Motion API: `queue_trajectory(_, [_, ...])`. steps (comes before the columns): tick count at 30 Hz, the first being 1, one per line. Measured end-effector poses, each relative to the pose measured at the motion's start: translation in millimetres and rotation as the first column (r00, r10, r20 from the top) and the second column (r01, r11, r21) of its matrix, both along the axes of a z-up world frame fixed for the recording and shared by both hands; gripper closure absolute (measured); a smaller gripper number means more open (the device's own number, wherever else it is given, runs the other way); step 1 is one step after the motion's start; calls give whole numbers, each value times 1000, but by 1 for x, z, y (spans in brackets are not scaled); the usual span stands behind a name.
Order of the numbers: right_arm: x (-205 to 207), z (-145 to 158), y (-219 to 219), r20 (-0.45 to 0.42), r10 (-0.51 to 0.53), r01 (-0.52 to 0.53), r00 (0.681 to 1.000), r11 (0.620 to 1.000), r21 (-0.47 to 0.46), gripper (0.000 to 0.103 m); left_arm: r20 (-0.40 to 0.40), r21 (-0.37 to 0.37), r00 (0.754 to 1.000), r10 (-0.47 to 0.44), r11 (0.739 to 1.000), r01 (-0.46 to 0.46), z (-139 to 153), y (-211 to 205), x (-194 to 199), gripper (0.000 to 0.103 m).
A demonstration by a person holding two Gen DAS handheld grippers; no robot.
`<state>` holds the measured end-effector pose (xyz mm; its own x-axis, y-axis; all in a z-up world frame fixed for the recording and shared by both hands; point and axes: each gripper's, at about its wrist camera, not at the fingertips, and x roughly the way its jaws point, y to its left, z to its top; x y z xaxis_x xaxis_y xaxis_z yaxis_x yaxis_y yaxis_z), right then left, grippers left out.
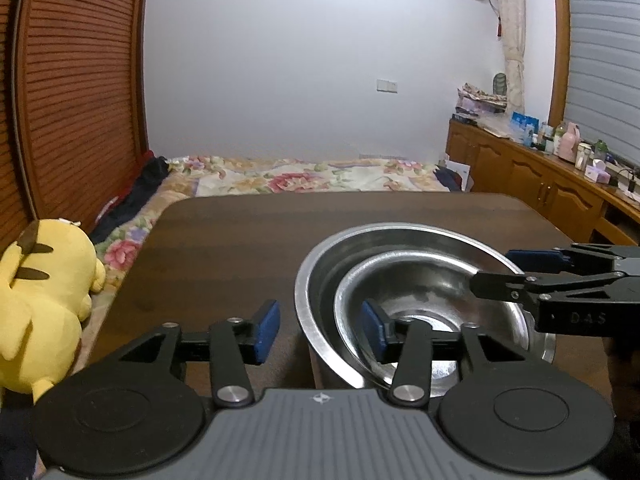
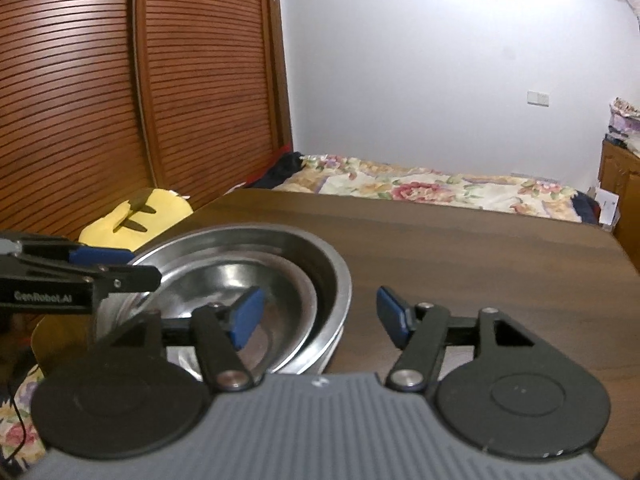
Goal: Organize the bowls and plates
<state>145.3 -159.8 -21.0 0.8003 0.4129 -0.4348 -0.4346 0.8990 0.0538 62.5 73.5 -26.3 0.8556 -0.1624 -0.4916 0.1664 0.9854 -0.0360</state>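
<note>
Bedroom setup, dark wooden table (image 1: 224, 248) pushed against a bed with a flowery blanket (image 1: 296, 178). Starting at the claws: the left gripper (image 1: 320, 330) has its jaws spread wide, one blue pad out over the bare table, the other dipping inside the small bowl (image 1: 432, 300), so it straddles the near rims without pinching anything. The right gripper (image 2: 318, 318) comes in from the other side, also spread wide and holding nothing, one pad over the bowls, the other over open wood. Both are held low and roughly level, pointing across the table toward the bed.

As for progress, the small steel bowl already sits nested inside the big bowl (image 1: 316, 264), a bit off-centre toward the near side. So the stacking looks mostly done to me. No plates visible anywhere, so can't say what's left. Yellow plush toy (image 1: 44, 300) just chilling on the bed off the left edge.
</note>
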Motion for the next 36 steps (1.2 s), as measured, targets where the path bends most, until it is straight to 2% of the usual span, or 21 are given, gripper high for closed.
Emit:
queue_trajectory(4, [-7, 7, -6, 32, -20, 20, 999, 1000, 11, 26, 28, 12, 1000, 10, 1000, -10, 9, -4, -6, 34])
queue_trajectory(6, [-12, 12, -9, 59, -35, 34, 998, 999, 19, 15, 45, 18, 999, 13, 1000, -13, 14, -6, -10, 23])
queue_trajectory(9, [-18, 18, -17, 86, -58, 55, 995, 998, 32, 4, 70, 16, 997, 16, 1000, -17, 19, -10, -16, 9])
queue_trajectory(12, [-27, 25, -24, 115, -77, 73, 990, 996, 42, 0, 91, 10, 996, 16, 1000, -17, 26, -14, -22, 1])
queue_trajectory(22, [-41, 46, -44, 140, -168, 163, 976, 986, 44, 0, 160, 65, 986, 45, 996, -56, 51, -39, -35, 0])
queue_trajectory(36, [-64, 51, -56, 158, -252, 248, 955, 968, 48, 0, 163, 70, 986, 38, 996, -50, 60, -63, -53, 0])
